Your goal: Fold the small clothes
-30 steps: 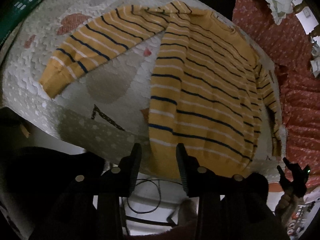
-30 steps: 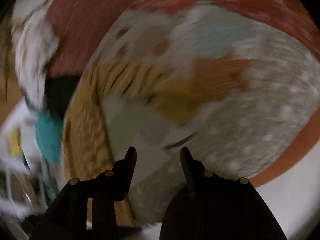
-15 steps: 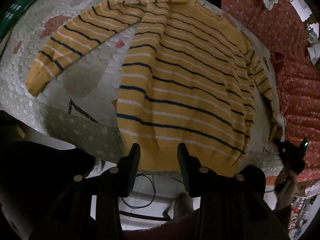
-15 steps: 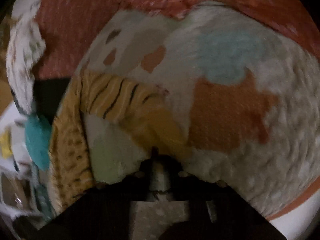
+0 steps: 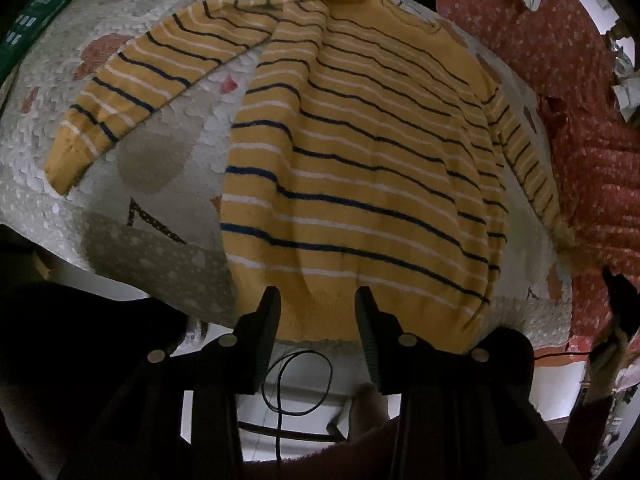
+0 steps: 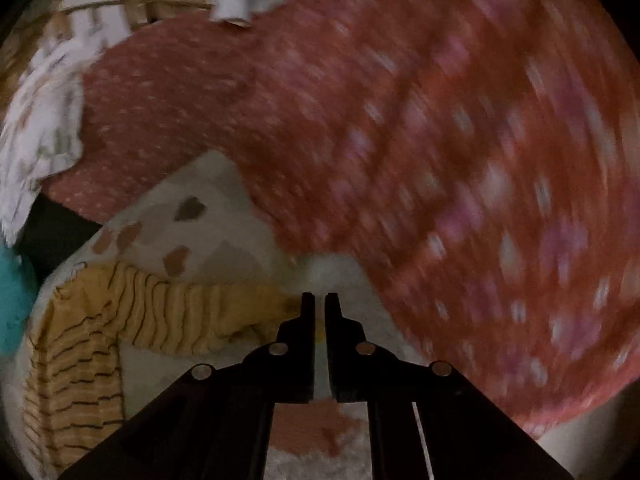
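Yellow sweater (image 5: pixel 360 168) with navy and white stripes lies flat, front up, on a patterned quilt (image 5: pixel 160 168); surface under the quilt can't be identified. Hem toward 6 o'clock in the left wrist view, neckline at 12. One sleeve (image 5: pixel 132 92) spread out toward 9–10 o'clock, cuff at the far end. Other sleeve (image 5: pixel 524 160) runs down the sweater's 3 o'clock side, close along the body.

Left gripper (image 5: pixel 316 300) hovers at the hem, jaws wide apart, hem edge showing in the gap between them; contact with the cloth not clear. Black cable loop (image 5: pixel 298 384) visible below the quilt edge at 6 o'clock.

Right gripper (image 6: pixel 319 300) jaws nearly together, narrow slit left. The yellow sleeve cuff (image 6: pixel 256 312) reaches the jaw tips from 9 o'clock; whether cloth is pinched can't be told, view is motion-blurred. Same sleeve (image 6: pixel 168 312) stretches off toward 9 o'clock in that view, sweater body bunched at 8.

Red dotted fabric (image 6: pixel 440 160) fills 12 to 4 o'clock of the right wrist view, and sits at 2–4 o'clock in the left view beside the quilt. Teal cloth (image 6: pixel 12 300) at the 9 o'clock edge.
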`<move>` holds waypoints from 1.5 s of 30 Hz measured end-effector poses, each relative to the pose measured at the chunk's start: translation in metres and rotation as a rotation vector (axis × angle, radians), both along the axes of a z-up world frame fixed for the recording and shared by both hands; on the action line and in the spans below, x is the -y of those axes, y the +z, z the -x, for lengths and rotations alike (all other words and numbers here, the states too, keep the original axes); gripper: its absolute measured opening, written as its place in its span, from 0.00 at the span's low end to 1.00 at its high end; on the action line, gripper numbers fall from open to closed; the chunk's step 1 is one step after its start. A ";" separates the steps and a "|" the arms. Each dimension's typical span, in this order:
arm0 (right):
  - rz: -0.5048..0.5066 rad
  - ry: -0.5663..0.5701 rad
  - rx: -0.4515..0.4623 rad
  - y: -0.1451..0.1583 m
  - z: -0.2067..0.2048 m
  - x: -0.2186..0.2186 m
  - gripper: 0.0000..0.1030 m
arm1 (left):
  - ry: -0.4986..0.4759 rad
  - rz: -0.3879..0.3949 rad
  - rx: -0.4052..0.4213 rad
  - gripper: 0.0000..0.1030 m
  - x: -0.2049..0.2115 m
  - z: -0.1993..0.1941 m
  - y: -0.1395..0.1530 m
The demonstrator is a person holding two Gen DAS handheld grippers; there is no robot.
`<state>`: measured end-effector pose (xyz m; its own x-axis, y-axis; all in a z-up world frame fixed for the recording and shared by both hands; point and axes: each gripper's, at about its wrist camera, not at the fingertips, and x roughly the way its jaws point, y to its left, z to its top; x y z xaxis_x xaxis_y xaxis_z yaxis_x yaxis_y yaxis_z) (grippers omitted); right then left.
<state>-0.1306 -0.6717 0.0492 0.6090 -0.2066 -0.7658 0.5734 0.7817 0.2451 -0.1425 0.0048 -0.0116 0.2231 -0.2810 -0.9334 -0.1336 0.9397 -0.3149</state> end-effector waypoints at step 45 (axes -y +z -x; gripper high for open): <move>0.063 0.899 -0.057 -0.014 -0.282 -0.525 0.06 | 0.343 0.082 0.185 0.45 -0.169 -0.153 -0.035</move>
